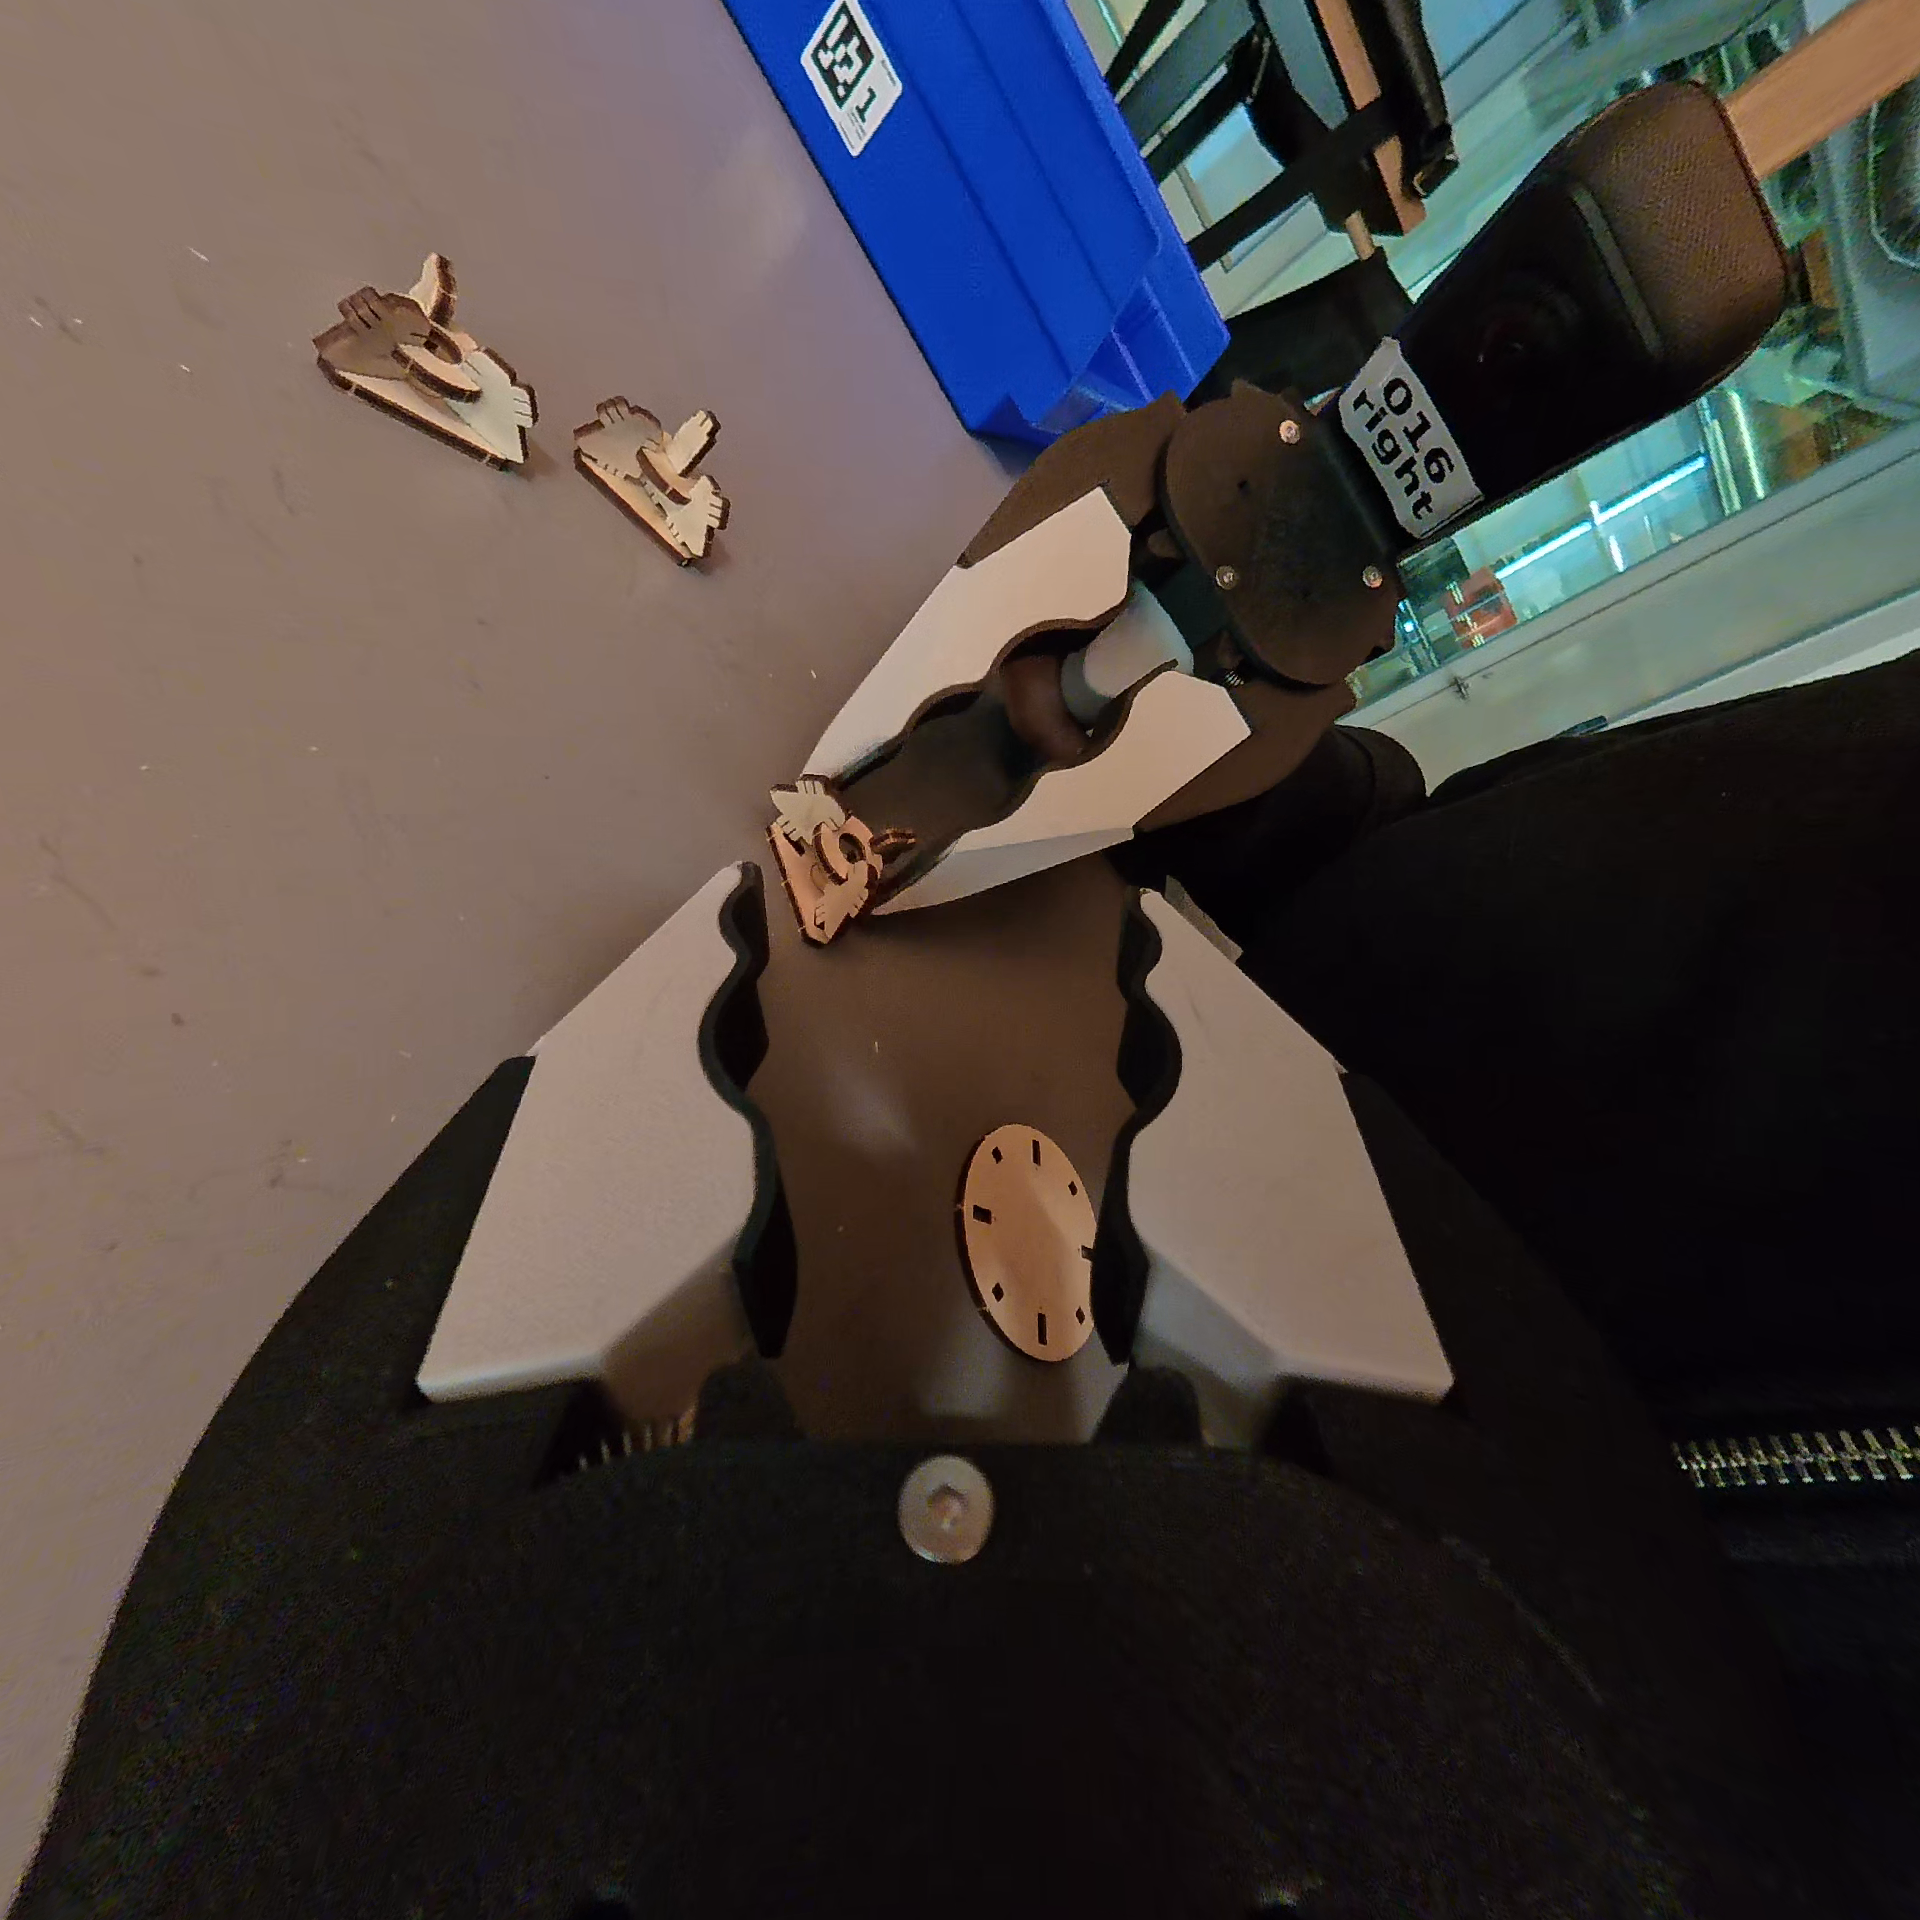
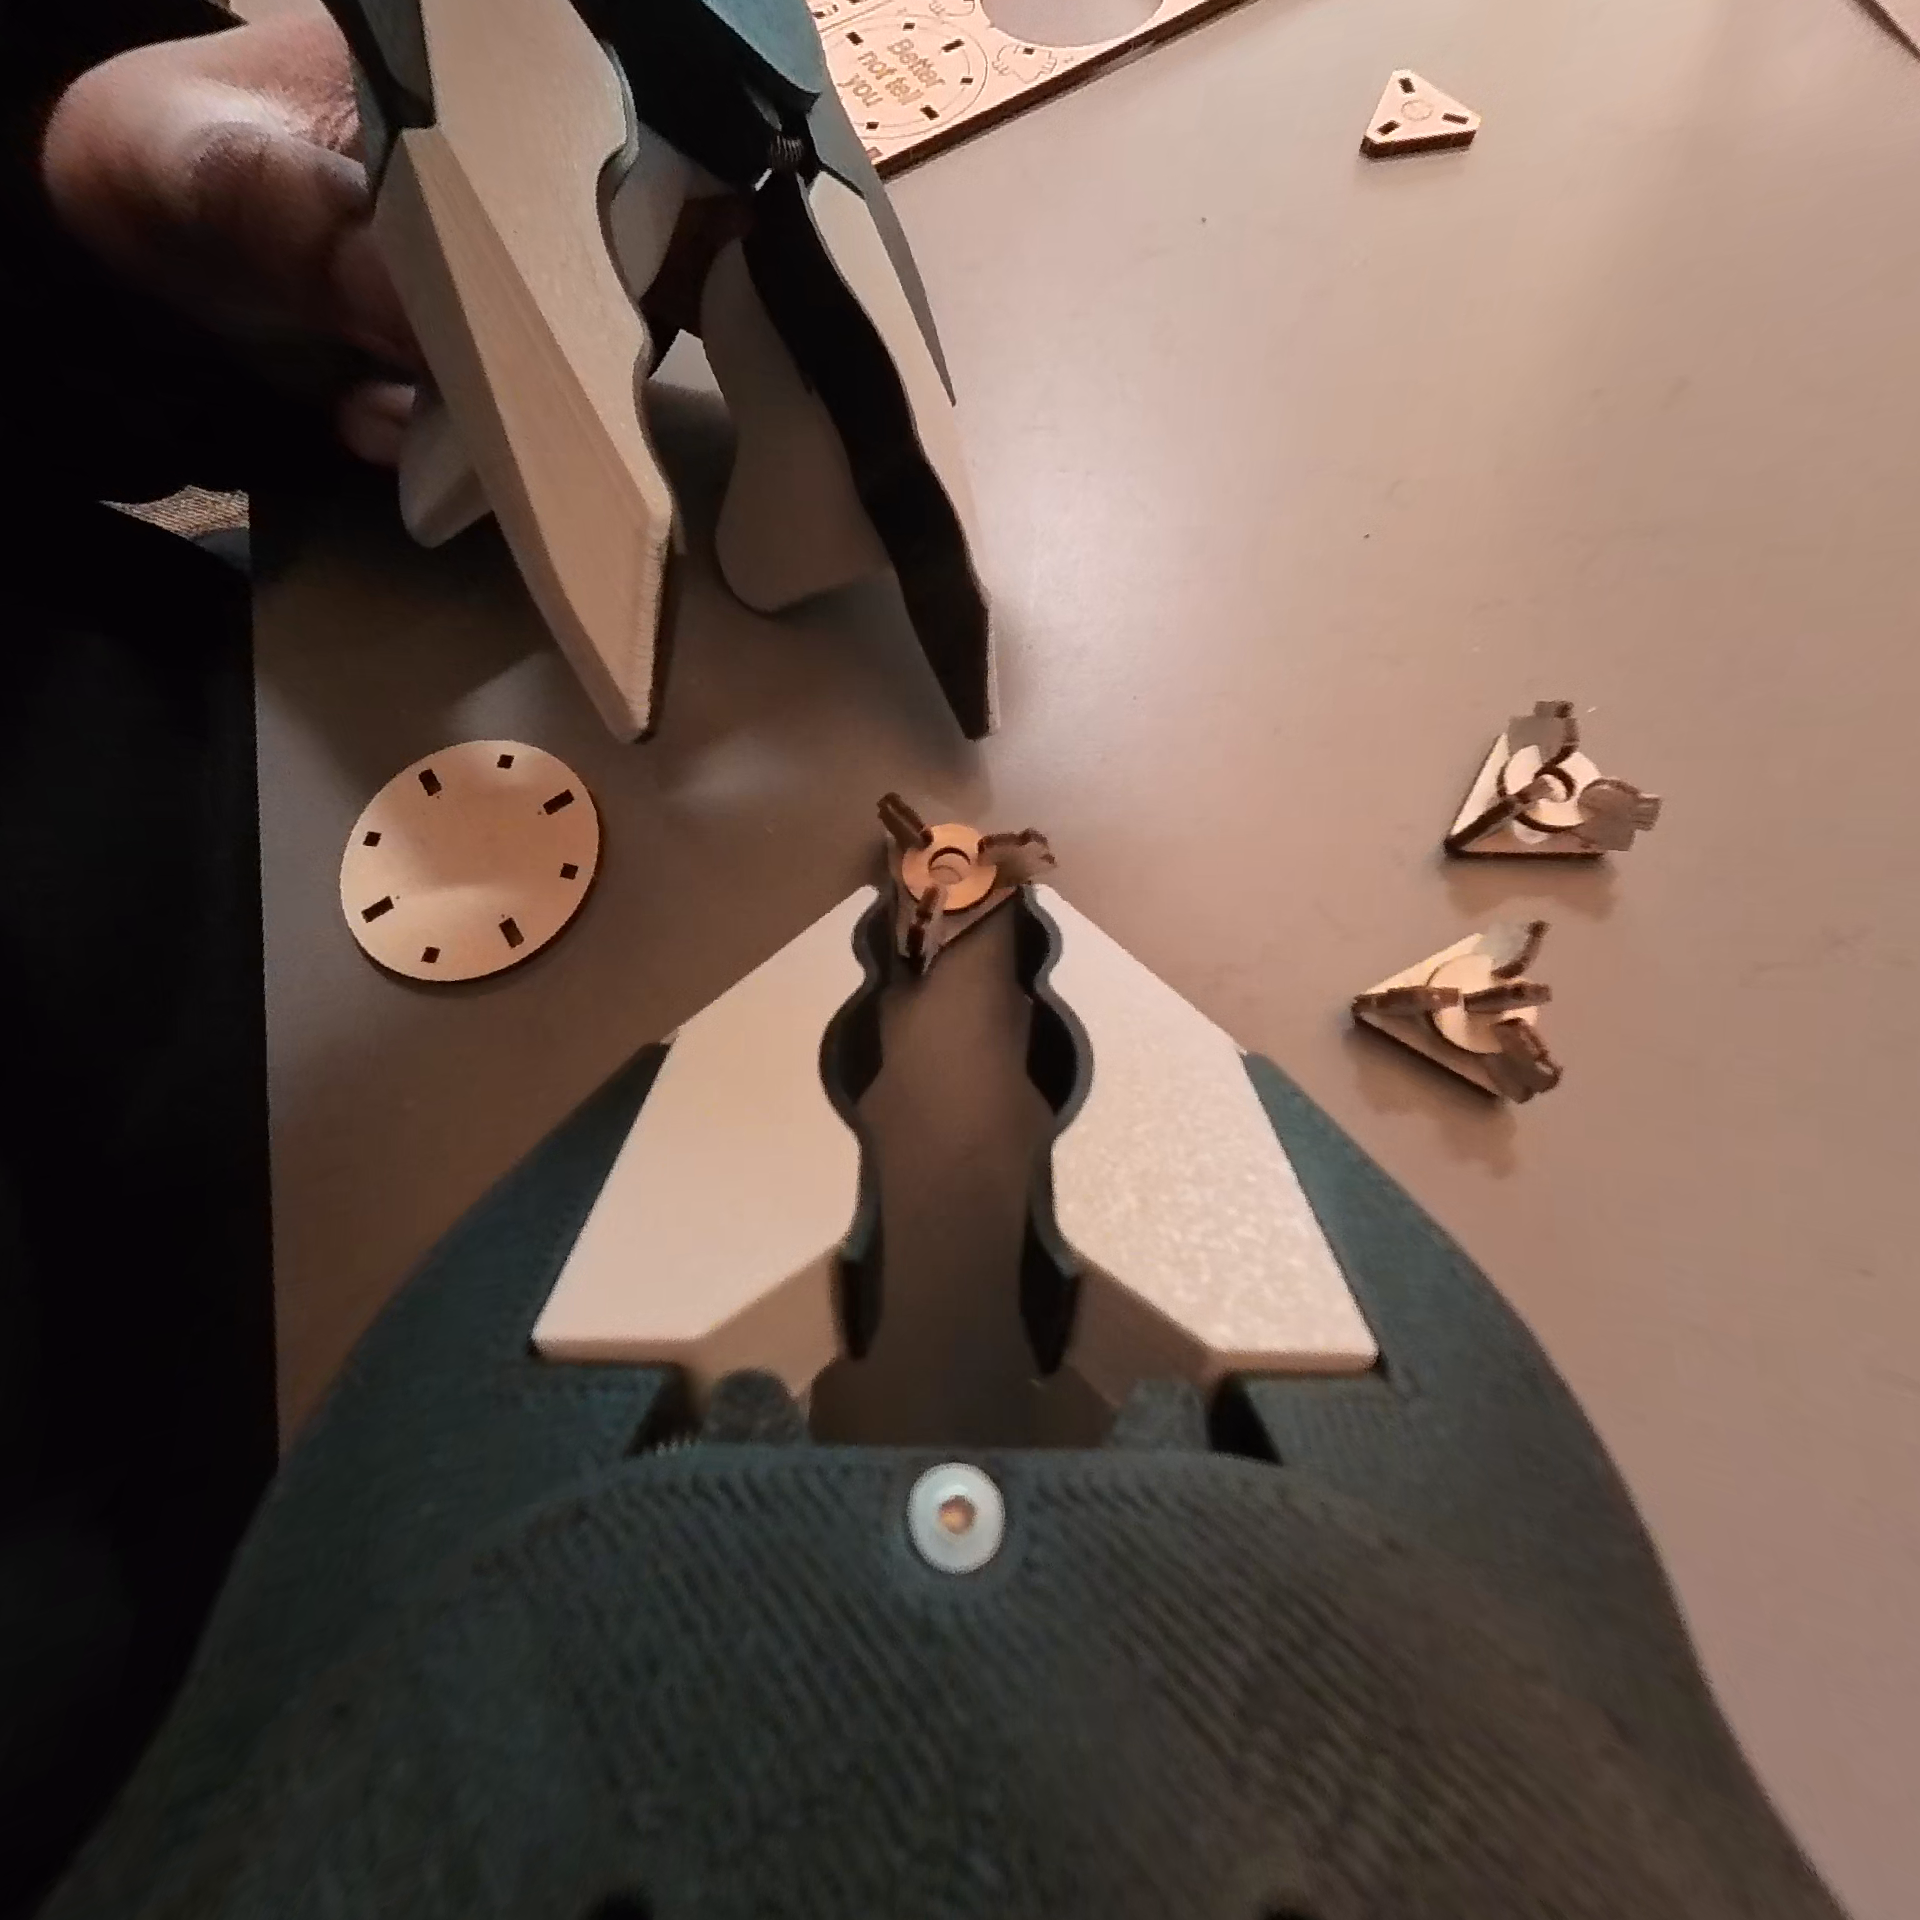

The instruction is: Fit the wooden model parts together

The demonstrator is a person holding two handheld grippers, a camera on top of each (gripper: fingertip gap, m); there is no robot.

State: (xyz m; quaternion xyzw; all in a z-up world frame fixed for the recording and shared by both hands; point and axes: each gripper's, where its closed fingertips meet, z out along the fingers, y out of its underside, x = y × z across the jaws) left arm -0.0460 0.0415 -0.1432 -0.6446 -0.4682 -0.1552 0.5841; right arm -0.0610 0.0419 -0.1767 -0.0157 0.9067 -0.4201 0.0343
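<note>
My right gripper is shut on a small triangular wooden assembly with a ring and little hand-shaped tabs, pinching one corner of it low over the grey table. The left wrist view shows the same gripper with the piece at its fingertips. My left gripper is open and empty, its left fingertip just beside that piece. It also shows in the right wrist view, above the table. A round wooden disc with slots lies flat under the left gripper, untouched, and shows in the right wrist view.
Two more triangular assemblies lie to the right, also in the left wrist view. A flat wooden triangle and a cut-out wooden sheet lie farther off. A blue bin stands at the table's edge. A person's hand holds the left gripper. Left and right tips are no more than a few centimetres apart. It is some 20 cm from my left tips to the flat wooden triangle.
</note>
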